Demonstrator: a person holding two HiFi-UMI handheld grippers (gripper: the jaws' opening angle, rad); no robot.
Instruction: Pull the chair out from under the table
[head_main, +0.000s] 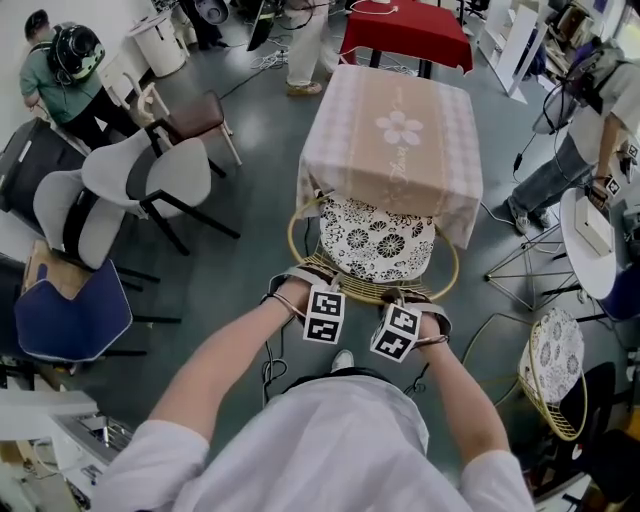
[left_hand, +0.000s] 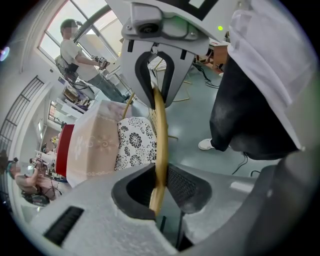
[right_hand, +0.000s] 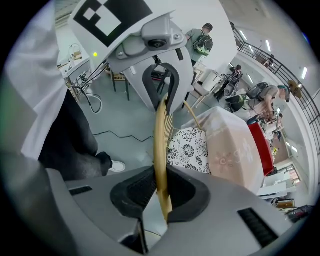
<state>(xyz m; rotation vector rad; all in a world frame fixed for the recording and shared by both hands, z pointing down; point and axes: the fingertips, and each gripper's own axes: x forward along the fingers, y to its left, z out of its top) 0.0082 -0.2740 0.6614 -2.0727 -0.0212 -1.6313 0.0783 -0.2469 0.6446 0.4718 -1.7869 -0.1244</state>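
Note:
A rattan chair with a black-and-white floral cushion (head_main: 376, 243) stands with its seat partly under a table draped in a pink cloth (head_main: 395, 135). Its curved wooden back rim (head_main: 362, 290) faces me. My left gripper (head_main: 303, 288) is shut on the left part of the rim, and my right gripper (head_main: 412, 303) is shut on the right part. In the left gripper view the rim (left_hand: 159, 135) runs straight between the pads of the left gripper (left_hand: 161, 186). In the right gripper view the rim (right_hand: 161, 135) is pinched in the right gripper (right_hand: 163, 192).
Grey and white chairs (head_main: 150, 180) and a blue chair (head_main: 70, 312) crowd the left side. A second rattan chair (head_main: 553, 372) and a round white table (head_main: 588, 240) stand at the right. A red-covered table (head_main: 405, 30) sits behind. People stand around the edges. My own legs are just behind the chair.

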